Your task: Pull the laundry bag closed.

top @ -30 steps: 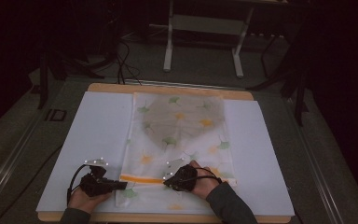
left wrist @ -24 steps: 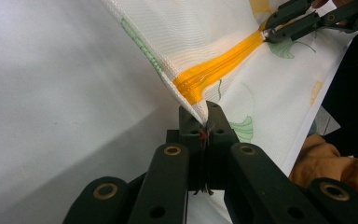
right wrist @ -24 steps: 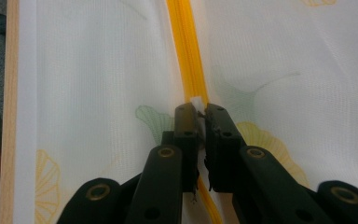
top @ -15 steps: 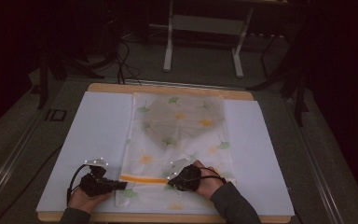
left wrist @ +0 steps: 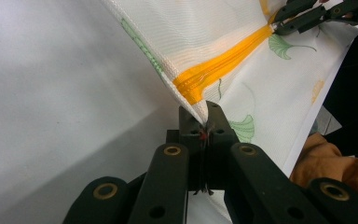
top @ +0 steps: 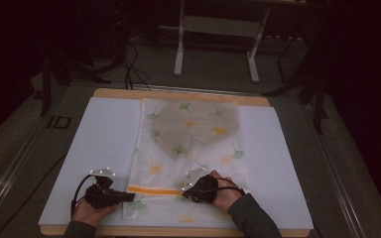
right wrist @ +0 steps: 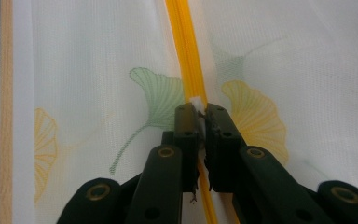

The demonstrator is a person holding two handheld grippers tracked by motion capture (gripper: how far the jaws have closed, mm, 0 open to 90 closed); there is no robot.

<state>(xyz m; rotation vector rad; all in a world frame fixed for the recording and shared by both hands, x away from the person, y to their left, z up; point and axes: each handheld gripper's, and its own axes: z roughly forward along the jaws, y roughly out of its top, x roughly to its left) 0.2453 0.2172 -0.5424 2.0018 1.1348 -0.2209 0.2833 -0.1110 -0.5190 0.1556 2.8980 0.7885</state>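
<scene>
A white mesh bag (top: 193,148) printed with green and yellow leaves lies flat on the white board (top: 94,144). An orange zipper (top: 154,190) runs across its near end. My left gripper (top: 129,197) is shut on the bag's corner at the zipper's end (left wrist: 204,122), lifting the cloth a little. My right gripper (top: 184,191) rests on the bag, shut on the small white zipper pull (right wrist: 196,101), with the zipper (right wrist: 182,42) running straight ahead of its jaws (right wrist: 201,109). In the left gripper view the right gripper (left wrist: 275,28) sits at the far end of the orange zipper (left wrist: 223,58).
The bag's far half looks grey, with something dark inside (top: 198,121). The board lies on a wooden tabletop (top: 178,94). A metal stand (top: 218,25) and cables are on the floor beyond. A sleeve (top: 253,218) reaches in at the bottom right.
My right gripper has crept slightly to the right along the zipper. The left gripper has held still on the corner.
</scene>
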